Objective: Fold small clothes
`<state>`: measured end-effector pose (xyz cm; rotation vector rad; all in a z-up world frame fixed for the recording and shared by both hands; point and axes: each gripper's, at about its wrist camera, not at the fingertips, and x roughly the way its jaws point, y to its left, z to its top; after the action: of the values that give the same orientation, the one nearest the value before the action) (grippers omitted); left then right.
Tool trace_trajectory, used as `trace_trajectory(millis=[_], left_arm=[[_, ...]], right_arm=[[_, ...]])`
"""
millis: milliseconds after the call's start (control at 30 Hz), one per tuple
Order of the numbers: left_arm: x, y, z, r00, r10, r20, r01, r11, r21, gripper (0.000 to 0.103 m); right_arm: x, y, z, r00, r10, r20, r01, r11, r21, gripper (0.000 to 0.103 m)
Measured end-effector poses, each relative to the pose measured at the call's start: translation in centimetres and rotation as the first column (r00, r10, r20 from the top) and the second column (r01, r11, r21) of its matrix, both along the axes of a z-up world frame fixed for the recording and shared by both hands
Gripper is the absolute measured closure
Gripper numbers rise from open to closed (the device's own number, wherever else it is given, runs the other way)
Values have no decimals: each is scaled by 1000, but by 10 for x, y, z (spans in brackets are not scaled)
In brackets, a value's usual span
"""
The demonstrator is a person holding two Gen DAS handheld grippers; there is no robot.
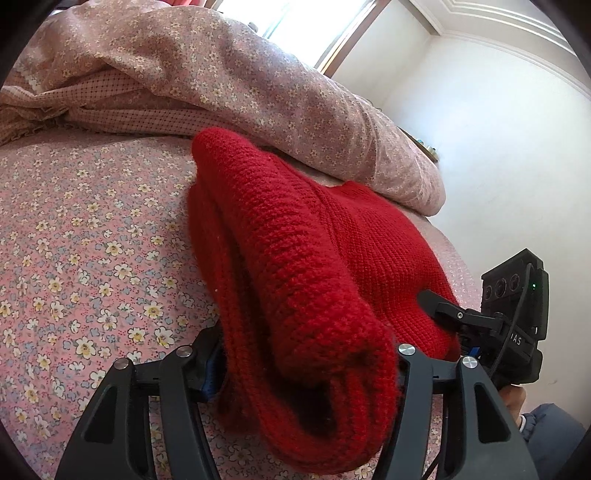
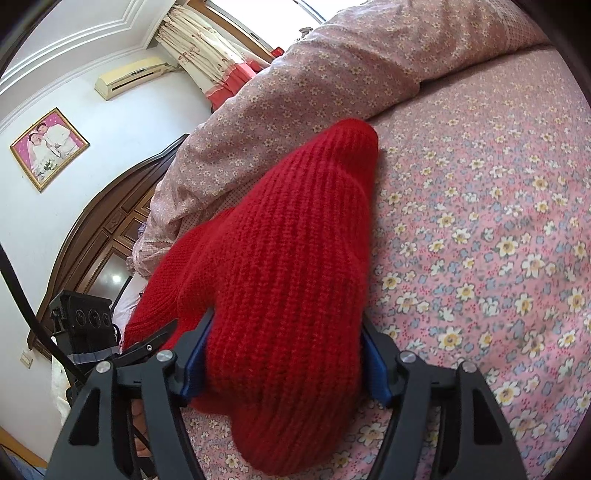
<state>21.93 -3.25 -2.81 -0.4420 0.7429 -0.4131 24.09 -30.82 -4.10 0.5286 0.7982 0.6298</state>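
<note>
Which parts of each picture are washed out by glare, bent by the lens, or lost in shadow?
Left wrist view: the window is blown out white and the ceiling trim curves. Right wrist view: the window glares too, the headboard bows, and dark corners frame both views.

Floral bedsheet (image 2: pixel 498 221), rumpled quilt (image 1: pixel 258 85) – framed photo (image 2: pixel 50 147), air conditioner (image 2: pixel 129 77) on wall
</note>
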Motion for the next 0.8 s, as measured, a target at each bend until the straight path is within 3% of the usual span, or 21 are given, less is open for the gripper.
trace_trajectory(millis=[800], left_arm=[[-5,-2,2,1000,21,5,-22,999,33,42]], right_arm=[[1,3,1,1000,-1,-6,1,1000,4,26]])
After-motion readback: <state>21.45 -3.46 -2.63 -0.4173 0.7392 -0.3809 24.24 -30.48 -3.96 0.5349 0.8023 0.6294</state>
